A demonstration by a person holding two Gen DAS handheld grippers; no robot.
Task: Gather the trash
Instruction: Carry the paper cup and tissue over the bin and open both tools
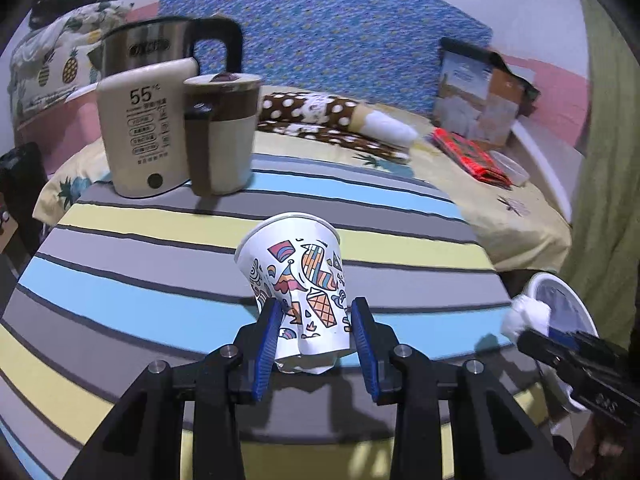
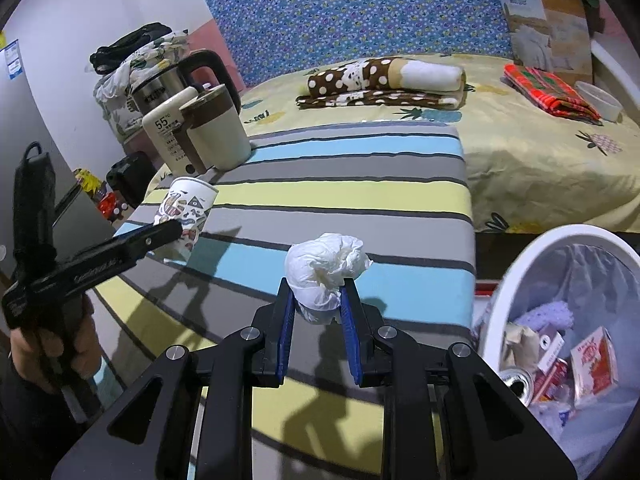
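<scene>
My left gripper [image 1: 316, 312] is shut on a crumpled printed paper cup [image 1: 298, 280], held tilted just above the striped table [image 1: 140, 280]; the cup also shows in the right wrist view [image 2: 186, 210] with the left gripper [image 2: 176, 228] on it. My right gripper [image 2: 318, 288] is shut on a white crumpled tissue wad [image 2: 326, 266], lifted over the striped table [image 2: 360, 200]. The tissue [image 1: 526, 316] and right gripper [image 1: 520, 330] show at the table's right edge in the left wrist view. A white trash bin [image 2: 516, 276] with a grey liner holds cartons and a can at the right.
A steel kettle [image 1: 160, 46], a beige 55° warmer [image 1: 144, 128] and a brown-and-cream mug [image 1: 222, 132] stand at the table's far left. Behind lies a bed with a polka-dot blanket [image 2: 380, 80], red cloth [image 2: 548, 92] and a paper bag [image 2: 548, 24]. The bin's rim [image 1: 576, 296] is right of the table.
</scene>
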